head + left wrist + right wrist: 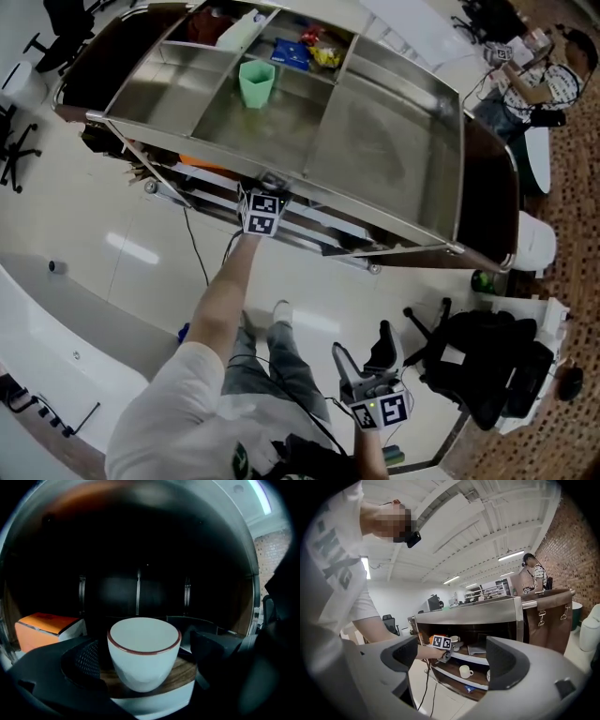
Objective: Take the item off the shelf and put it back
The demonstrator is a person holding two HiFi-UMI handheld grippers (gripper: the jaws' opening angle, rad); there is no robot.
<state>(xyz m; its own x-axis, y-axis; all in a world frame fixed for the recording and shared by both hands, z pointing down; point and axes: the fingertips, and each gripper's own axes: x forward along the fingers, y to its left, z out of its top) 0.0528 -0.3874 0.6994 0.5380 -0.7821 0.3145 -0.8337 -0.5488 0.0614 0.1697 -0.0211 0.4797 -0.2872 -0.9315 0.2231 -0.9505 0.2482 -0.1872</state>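
1. The left gripper (pixel 146 665) is inside the dim cabinet, jaws spread either side of the white red-rimmed cup (pixel 143 639), seemingly not yet touching it, set to grip.
2. The cup stands upright on the wooden shelf (pixel 183 674).
3. The right gripper (pixel 452 660), jaws apart and empty, hangs back unneeded.

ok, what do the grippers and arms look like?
Both grippers are grey with two chunky jaws, dark inside; the left gripper has a dimpled pad. Each carries a white cube with black square markers, as on the right gripper. Arms bare below a white short-sleeved T-shirt.
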